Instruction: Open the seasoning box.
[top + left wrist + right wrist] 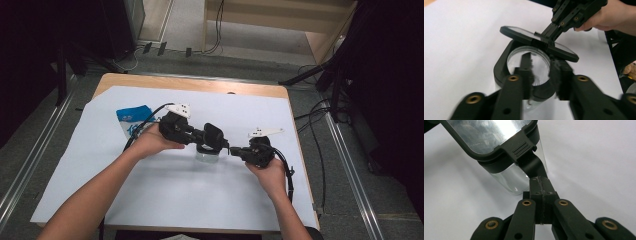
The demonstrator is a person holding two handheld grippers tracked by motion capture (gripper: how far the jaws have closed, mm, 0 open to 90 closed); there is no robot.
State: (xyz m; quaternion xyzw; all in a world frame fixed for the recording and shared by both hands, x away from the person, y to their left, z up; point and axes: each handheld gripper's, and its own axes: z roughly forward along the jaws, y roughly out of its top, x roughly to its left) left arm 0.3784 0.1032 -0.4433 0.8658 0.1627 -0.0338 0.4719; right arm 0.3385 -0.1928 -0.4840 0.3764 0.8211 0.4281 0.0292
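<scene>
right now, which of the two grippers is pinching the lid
The right gripper: its jaws are shut on the black tab of the tilted lid. The left gripper instead clamps the clear jar.

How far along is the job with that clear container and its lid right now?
Done: the left gripper clamps the clear container at its black rim, steadying it on the white sheet. In hand: the right gripper, jaws closed on the latch tab, holds the lid tilted above the mouth. Left: setting the lid either down or aside.
</scene>
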